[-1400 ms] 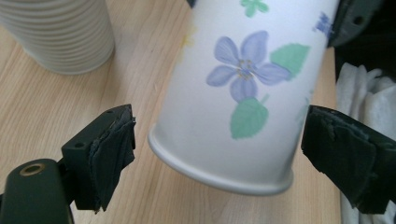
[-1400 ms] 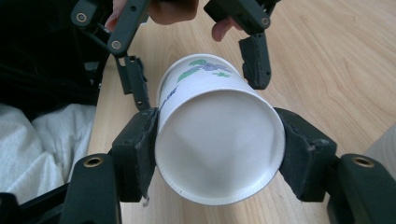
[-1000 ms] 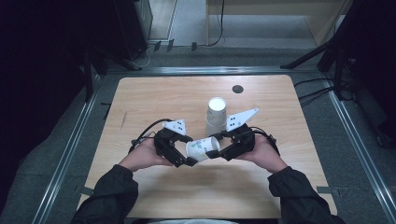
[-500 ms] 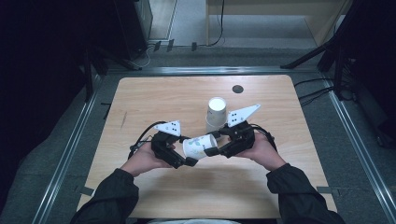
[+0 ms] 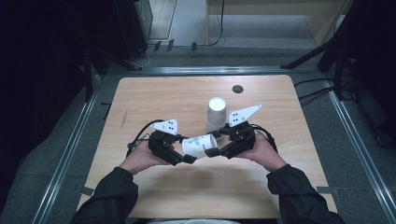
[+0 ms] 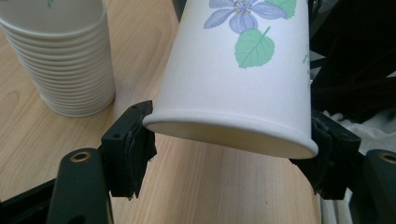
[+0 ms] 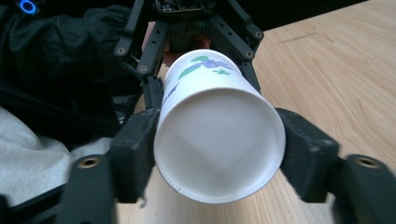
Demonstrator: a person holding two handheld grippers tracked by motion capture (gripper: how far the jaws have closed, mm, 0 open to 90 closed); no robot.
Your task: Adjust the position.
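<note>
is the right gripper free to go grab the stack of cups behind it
Probably not yet. The right gripper is shut on the flowered cup, which the left gripper also clamps. The stack of cups stands close behind, unobstructed, once it lets go.

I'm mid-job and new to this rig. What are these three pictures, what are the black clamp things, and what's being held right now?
There is no robot arm: a person holds a two-jaw gripper in each hand. The high view looks down on the table from above the person; the left gripper is on its left, the right gripper on its right. The other two pictures come from cameras riding on each gripper, looking along its black jaws. Both grippers grip one flowered paper cup, lying sideways between them above the wood: the left at its wider rim, the right at its closed bottom. Behind it a stack of cups stands on the table, beyond that a small dark disc.
</note>
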